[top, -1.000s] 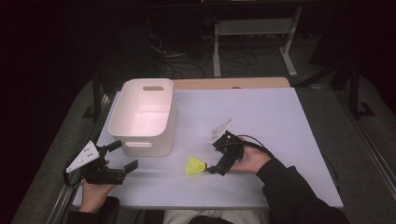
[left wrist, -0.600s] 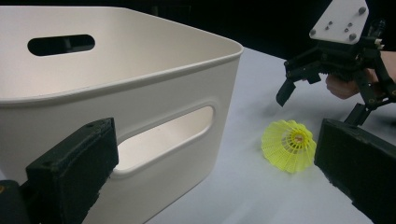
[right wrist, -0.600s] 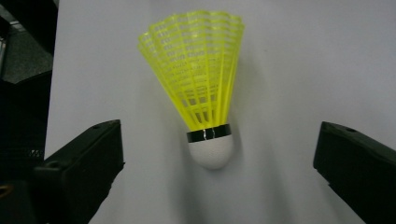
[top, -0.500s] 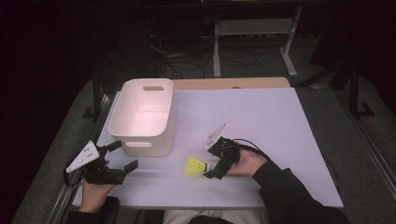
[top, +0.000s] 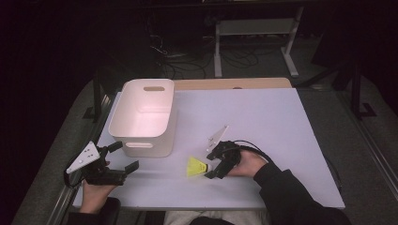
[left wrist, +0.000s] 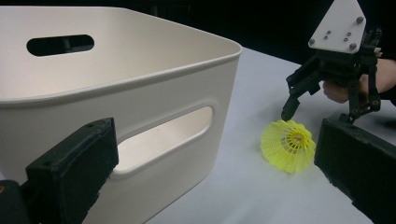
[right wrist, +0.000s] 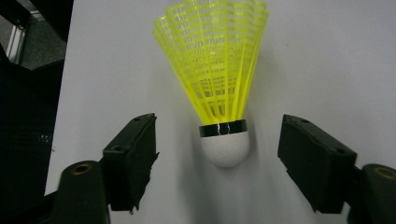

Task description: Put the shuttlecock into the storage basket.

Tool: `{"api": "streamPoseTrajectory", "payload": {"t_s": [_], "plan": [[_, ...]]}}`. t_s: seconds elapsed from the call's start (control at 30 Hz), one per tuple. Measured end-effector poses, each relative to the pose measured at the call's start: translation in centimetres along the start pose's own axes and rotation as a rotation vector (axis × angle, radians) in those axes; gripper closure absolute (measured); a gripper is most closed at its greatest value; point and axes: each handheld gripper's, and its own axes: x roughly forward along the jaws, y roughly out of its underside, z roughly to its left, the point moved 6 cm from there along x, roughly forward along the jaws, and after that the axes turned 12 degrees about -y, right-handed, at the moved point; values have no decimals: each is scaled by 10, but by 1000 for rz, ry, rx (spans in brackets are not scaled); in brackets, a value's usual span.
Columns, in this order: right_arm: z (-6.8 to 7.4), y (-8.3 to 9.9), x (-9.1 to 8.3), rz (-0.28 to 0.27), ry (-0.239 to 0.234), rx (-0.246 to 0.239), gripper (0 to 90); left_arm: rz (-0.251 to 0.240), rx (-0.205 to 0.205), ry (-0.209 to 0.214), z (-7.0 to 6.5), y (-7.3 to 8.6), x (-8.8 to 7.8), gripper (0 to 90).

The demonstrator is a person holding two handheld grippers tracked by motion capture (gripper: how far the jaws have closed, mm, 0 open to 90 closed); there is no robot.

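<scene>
the yellow shuttlecock (right wrist: 219, 88) lies on its side on the white table (top: 281, 122), near the white bin (top: 143, 117). the right gripper (top: 212, 169) has just been closing; its jaws stand on both sides of the cork head, not touching it. the left gripper (top: 123, 157) rests released beside the bin.

Yellow plastic-skirted shuttlecock with white cork head (top: 196, 167) lies on its side, skirt fanning toward nine o'clock, head at three.
</scene>
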Motion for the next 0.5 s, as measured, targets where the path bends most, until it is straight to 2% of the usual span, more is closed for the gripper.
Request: {"api": "streamPoseTrajectory", "payload": {"t_s": [0.23,0.5], "plan": [[-1,0,2,9,3,-6,355,0,0,1,0,0,0,0],[-3,0,4,15,1,-9,474,1,0,1,0,0,0,0]]}}
